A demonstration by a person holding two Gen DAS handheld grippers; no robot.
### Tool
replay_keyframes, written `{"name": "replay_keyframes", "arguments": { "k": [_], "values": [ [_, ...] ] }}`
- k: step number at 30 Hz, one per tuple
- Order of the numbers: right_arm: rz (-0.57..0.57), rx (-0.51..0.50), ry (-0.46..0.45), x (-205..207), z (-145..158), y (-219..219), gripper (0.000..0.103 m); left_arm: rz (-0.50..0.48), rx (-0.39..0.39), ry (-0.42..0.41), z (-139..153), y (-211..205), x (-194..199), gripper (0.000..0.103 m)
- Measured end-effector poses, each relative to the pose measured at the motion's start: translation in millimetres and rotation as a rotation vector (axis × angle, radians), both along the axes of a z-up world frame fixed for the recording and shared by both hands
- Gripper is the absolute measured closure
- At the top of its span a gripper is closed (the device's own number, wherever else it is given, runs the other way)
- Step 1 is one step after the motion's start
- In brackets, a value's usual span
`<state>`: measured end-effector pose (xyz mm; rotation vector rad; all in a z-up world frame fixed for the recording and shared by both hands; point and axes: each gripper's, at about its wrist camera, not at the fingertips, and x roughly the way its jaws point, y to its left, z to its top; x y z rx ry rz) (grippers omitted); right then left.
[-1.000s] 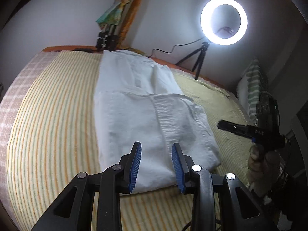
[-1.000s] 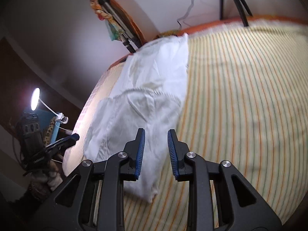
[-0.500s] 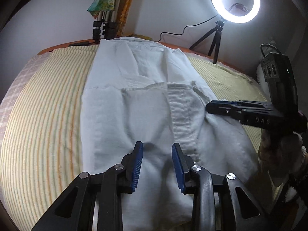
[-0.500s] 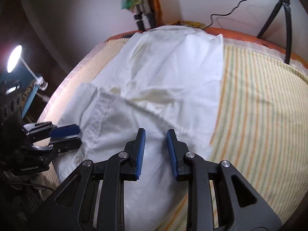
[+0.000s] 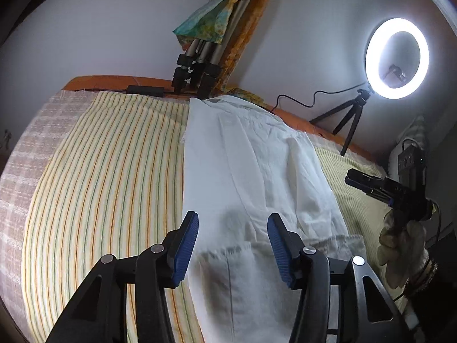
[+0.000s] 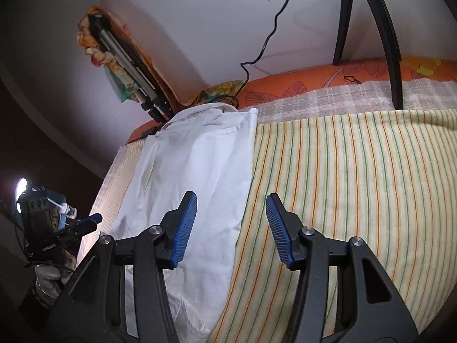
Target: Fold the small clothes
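one white garment (image 5: 251, 177) lies on the bed (image 5: 94, 171), a long strip running from the near edge to the far edge by the wall, its sides already folded inward so it is narrow. it sits on a striped sheet (image 6: 357, 177), probably laid there as a flat, clean folding surface.

two grippers are in play. the left gripper (image 5: 232, 250) hovers over the garment's near end, jaws opening, cloth below them but nothing pinched. the right gripper (image 6: 230, 227) hangs over the garment's right long edge, jaws also opening, with that edge and bare sheet in the gap and nothing clamped. both point steeply down at the near end, which suggests they are lining up to take its two corners and fold it toward the far edge.

by the wall: one lit ring light (image 5: 397, 58) on a small tripod (image 5: 347, 114), there to light the work, and one folded tripod (image 5: 200, 63) leaning with a coloured cloth (image 5: 208, 23) over it.
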<state>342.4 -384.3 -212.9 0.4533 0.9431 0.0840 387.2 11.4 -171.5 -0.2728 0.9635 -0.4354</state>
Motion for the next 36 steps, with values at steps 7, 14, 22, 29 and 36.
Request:
{"name": "replay_keyframes", "arguments": {
  "k": [7,14,22,29,36],
  "values": [
    [-0.029,0.091,0.008,38,-24,-17,0.050,0.050,-0.073,0.090,-22,7,59,0.051],
    [-0.035,0.119,0.002,68,-29,-22,0.050,0.090,-0.112,0.137,-42,10,104,0.051],
    [0.006,0.041,0.069,98,-42,-11,0.099,0.091,-0.113,0.109,-49,3,131,0.096],
    [-0.074,0.061,0.053,96,-44,-28,0.102,0.123,-0.125,0.059,-53,8,129,0.094],
    [-0.096,0.128,0.066,97,-49,-43,0.098,0.159,-0.183,0.044,-49,14,143,0.061]
  ]
}}
